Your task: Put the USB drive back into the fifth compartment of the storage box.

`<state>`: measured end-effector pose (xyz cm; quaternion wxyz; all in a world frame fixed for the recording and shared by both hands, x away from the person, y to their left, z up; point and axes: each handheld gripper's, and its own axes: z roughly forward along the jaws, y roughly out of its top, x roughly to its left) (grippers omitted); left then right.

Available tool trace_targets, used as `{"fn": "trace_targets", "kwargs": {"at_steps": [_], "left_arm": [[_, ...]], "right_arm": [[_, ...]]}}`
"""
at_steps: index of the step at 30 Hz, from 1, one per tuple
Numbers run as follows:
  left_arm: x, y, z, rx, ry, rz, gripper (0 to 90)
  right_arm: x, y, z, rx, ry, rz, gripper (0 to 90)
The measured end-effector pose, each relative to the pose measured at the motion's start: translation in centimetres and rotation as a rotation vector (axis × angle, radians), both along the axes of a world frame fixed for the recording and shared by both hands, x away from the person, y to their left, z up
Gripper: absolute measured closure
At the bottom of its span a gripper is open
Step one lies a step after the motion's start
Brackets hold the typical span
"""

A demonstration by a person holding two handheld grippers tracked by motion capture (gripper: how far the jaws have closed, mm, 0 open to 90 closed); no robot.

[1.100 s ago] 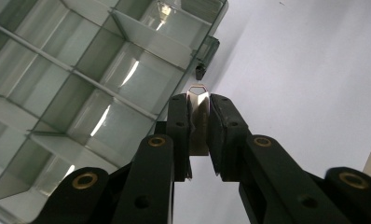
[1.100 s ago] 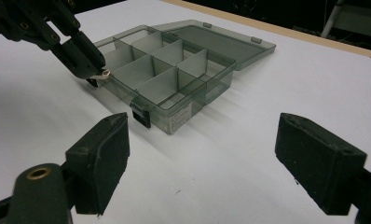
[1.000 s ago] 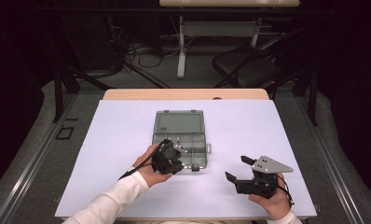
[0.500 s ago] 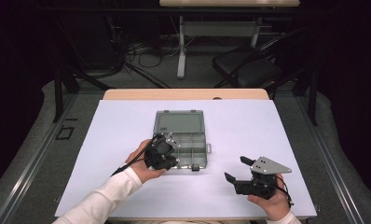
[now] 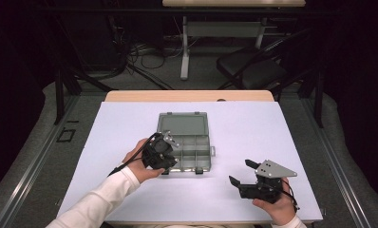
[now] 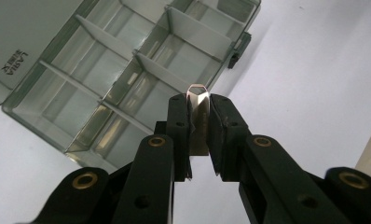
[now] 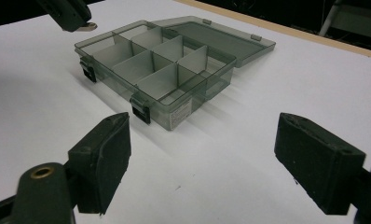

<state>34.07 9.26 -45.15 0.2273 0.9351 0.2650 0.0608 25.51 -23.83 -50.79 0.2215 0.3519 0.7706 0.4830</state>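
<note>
1. Pinching a small silver metal piece between its two black jaws, the left hand-held gripper has closed down to the width of that piece, which stands upright with its pointed tip poking just past the jaw ends.
2. The piece hangs above the near left part of the grey compartment box, over the divided tray and not touching it, as far as the left gripper view shows.
3. The box sits open near the middle of the counter, its lid laid flat on the far side and its two latches on the near wall; the compartments look bare.
4. The right hand-held gripper rests low over the counter to the right of the box, well apart from it, jaws spread wide with nothing between them.
5. White sleeves cover the forearm coming in at the bottom left.
</note>
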Motion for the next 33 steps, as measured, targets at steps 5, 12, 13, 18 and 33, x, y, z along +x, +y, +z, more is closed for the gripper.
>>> {"fn": "trace_targets", "kwargs": {"at_steps": [5,12,13,18,33], "left_arm": [[0.3,0.5,0.2,0.008,0.003,0.014,79.0],[0.7,1.2,0.2,0.020,0.011,0.037,79.0],[0.8,1.3,0.2,0.023,0.012,0.041,79.0],[1.1,1.7,0.2,0.033,0.016,0.059,79.0],[2.2,3.2,-0.4,0.058,0.042,0.110,79.0]], "right_arm": [[0.0,0.1,0.0,-0.004,-0.002,0.001,18.4],[-0.1,0.1,0.0,-0.005,-0.003,0.002,18.4],[-0.1,0.1,0.0,-0.006,-0.005,0.003,18.4],[-0.1,0.1,0.0,-0.007,-0.004,0.003,18.4],[-0.1,0.1,0.0,-0.008,-0.003,0.006,18.4]]}}
